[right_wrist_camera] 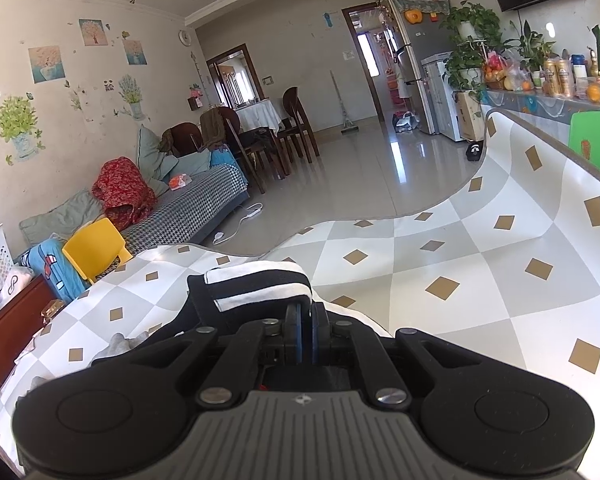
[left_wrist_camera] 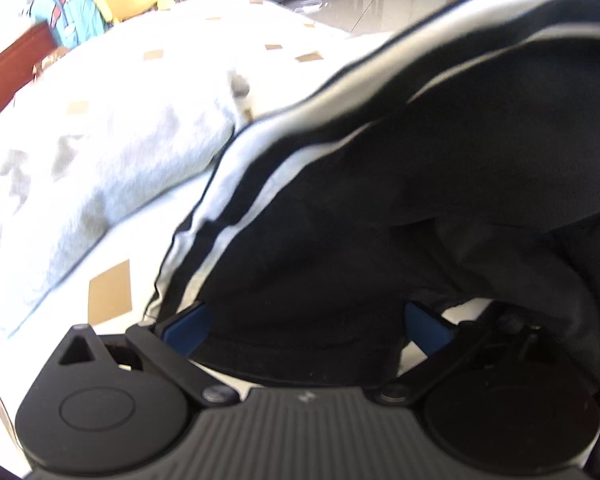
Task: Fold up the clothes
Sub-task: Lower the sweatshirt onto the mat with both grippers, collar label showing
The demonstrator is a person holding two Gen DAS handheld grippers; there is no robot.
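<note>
A black garment with white stripes [left_wrist_camera: 440, 152] hangs blurred across the left wrist view, and its lower folds drape over my left gripper [left_wrist_camera: 304, 320]. That gripper's blue pads [left_wrist_camera: 186, 328] stand wide apart with black cloth loose between them, and the fingertips are hidden. In the right wrist view my right gripper [right_wrist_camera: 305, 312] is shut on a striped edge of the same garment [right_wrist_camera: 260, 284], held just above the table [right_wrist_camera: 480, 272]. A light grey garment [left_wrist_camera: 100, 168] lies crumpled on the table to the left.
The table wears a white and grey checked cloth with tan diamonds; its far edge curls up at right. A yellow chair [right_wrist_camera: 96, 248], a sofa [right_wrist_camera: 196, 208] and a wooden cabinet [right_wrist_camera: 12, 336] stand left. A green chair [right_wrist_camera: 596, 140] is at right.
</note>
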